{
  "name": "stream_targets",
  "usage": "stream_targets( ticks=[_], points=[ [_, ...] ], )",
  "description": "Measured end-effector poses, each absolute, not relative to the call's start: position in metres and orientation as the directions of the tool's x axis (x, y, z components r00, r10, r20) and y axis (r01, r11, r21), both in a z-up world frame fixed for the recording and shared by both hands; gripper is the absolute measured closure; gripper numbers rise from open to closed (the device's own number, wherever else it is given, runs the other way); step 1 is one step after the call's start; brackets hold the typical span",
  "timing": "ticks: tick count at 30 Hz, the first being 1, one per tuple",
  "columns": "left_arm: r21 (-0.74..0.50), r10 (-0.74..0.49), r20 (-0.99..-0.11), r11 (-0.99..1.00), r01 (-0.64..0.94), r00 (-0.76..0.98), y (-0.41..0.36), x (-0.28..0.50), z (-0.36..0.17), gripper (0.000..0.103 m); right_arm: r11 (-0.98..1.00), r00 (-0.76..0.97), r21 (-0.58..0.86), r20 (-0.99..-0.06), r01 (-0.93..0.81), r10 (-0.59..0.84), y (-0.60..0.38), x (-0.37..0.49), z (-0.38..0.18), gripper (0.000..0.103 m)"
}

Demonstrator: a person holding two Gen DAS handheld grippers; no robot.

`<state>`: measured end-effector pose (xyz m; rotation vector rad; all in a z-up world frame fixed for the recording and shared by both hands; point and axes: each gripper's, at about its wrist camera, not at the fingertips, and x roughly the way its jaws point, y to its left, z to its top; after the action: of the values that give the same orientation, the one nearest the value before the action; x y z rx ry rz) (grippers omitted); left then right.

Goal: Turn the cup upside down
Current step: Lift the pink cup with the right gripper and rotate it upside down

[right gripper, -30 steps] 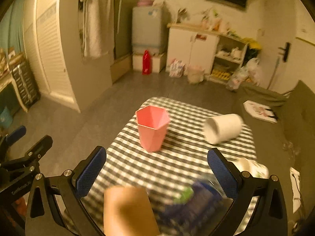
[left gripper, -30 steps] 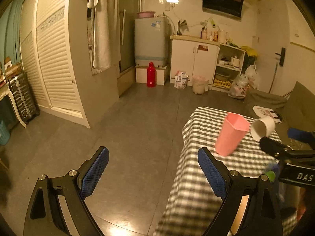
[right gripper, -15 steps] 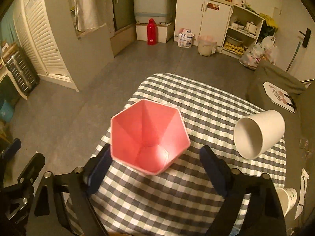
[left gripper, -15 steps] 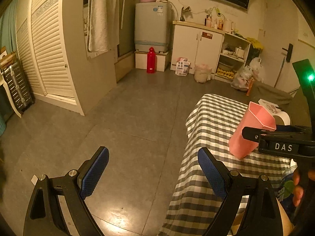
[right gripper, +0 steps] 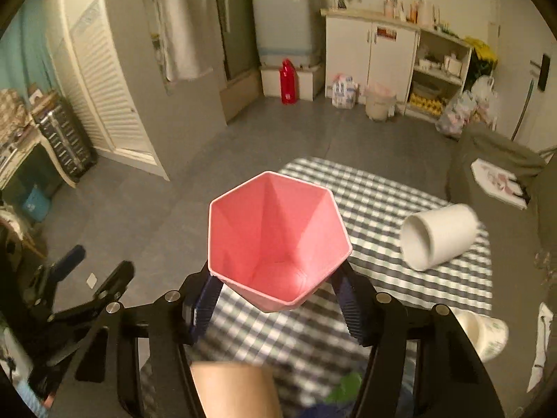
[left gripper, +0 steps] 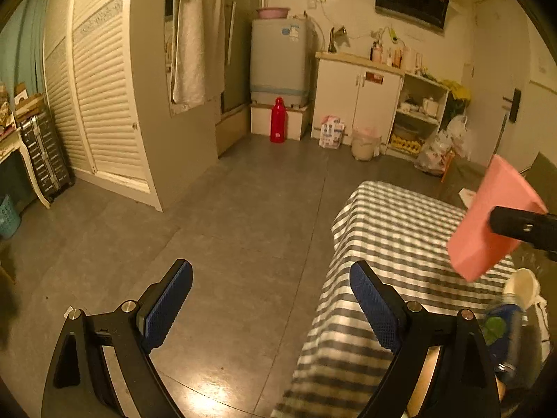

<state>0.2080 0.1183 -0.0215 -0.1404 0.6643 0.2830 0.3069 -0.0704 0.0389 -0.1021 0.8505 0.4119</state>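
Pink plastic cup (right gripper: pixel 276 244) is pinched low on its sides by the right gripper (right gripper: pixel 278 299) and lifted off the checked table (right gripper: pixel 383 205), probably so that it can be turned over. Left gripper (left gripper: pixel 271 299) is kept spread and empty beside the table.

Right gripper (right gripper: pixel 275 299) is closed on the pink cup (right gripper: pixel 275 244), held raised. Left gripper (left gripper: pixel 271 299) is spread wide, gripping nothing.

Home kitchen; washing machine (left gripper: pixel 280 61), cupboards (left gripper: pixel 358 102)

i can't see the pink cup (right gripper: pixel 275 244) base, hidden between the right gripper (right gripper: pixel 275 299) pads. the blue-green thing (left gripper: pixel 501 331) on the checked cloth (right gripper: pixel 376 205) is too blurred to name.
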Motion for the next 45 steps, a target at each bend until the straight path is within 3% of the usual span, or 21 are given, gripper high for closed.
stream_targets(
  ticks=[10,20,30,45],
  points=[
    [0.014,0.201,-0.533,0.973,-0.229,0.822,0.087,0.109,0.044,0.009,0.906,0.613,0.062,-0.717,-0.419,0.332,-0.109,0.165,0.098,0.042],
    [0.010,0.140,-0.531,0.987,-0.158,0.836,0.047,0.036,0.039,0.009,0.908,0.480,0.141,-0.811,-0.394,0.334,-0.134,0.062,0.038,0.042],
    [0.020,0.144,-0.598,0.986,-0.165,0.788,0.041,0.030,-0.010,0.009,0.930,0.350,0.180,-0.890,-0.321,0.293,-0.132,0.079,-0.039,0.042],
    [0.001,0.137,-0.644,0.984,-0.178,0.753,0.047,0.051,-0.029,0.009,0.957,0.363,0.202,-0.893,-0.210,0.268,-0.127,0.142,-0.070,0.043]
  ],
)
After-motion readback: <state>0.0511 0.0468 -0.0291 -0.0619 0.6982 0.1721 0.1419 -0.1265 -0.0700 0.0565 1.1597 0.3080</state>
